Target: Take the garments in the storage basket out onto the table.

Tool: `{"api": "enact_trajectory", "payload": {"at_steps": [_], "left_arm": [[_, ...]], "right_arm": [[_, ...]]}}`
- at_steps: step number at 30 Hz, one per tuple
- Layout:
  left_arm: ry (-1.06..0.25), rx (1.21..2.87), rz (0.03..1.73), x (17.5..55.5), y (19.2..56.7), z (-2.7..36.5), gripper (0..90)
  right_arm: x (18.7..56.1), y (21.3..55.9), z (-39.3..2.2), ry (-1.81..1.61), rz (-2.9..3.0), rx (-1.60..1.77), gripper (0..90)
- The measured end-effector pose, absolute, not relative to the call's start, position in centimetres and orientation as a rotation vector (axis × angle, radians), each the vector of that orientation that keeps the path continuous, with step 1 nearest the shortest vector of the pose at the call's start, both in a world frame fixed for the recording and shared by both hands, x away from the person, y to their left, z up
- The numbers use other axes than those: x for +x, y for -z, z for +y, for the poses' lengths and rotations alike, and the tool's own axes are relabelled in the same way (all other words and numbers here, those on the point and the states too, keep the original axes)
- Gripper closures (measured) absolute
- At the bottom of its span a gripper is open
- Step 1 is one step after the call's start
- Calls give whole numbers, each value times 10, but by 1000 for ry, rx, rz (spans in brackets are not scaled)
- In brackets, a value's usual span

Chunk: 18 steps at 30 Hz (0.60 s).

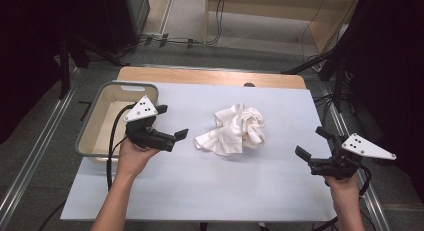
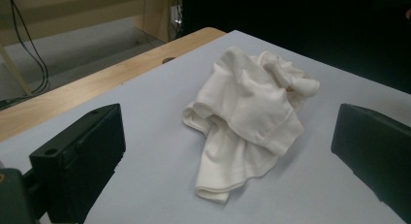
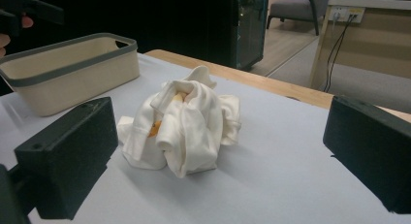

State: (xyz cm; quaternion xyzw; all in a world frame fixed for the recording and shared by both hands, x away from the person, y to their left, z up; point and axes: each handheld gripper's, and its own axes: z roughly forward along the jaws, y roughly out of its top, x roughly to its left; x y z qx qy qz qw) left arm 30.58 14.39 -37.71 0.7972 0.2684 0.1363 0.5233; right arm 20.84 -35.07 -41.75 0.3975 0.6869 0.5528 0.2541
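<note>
A crumpled white garment (image 1: 233, 129) lies in a loose heap at the centre of the high view, resting on a pale blue-grey sheet (image 1: 210, 191) that covers most of a wooden table (image 1: 210, 77), whose bare edge shows along the top of the sheet. At the left of the frame a cream bin with a grey rim (image 1: 89, 127) stands on the sheet's left edge.

The left gripper (image 1: 171, 122), held in a hand (image 1: 131, 156) entering from the lower left, hovers just in front of the bin with its jaws spread wide and pointing right toward the garment, near it but not touching. The right gripper (image 1: 313, 142), held in a hand (image 1: 344, 185) at the lower right of the frame, sits near the sheet's right edge with its jaws likewise apart and aimed left, well clear of the cloth.

In the left gripper view the garment (image 2: 247, 118) lies between the two black jaws at the lower left and right of the frame, farther off on the sheet, a folded hem trailing toward the camera. In the right gripper view the garment (image 3: 181, 127) sits centre frame, a patch of orange showing inside its folds, with the bin (image 3: 68, 71) at upper left behind it and the jaws wide open at either side.
</note>
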Motion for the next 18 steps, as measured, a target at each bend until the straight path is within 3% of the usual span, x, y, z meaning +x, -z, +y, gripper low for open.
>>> {"api": "enact_trajectory", "payload": {"at_steps": [18], "left_arm": [[-320, 1915, 618, 293, 386, 160, 0]], "right_arm": [[207, 417, -347, -1494, 1880, 1067, 0]]}}
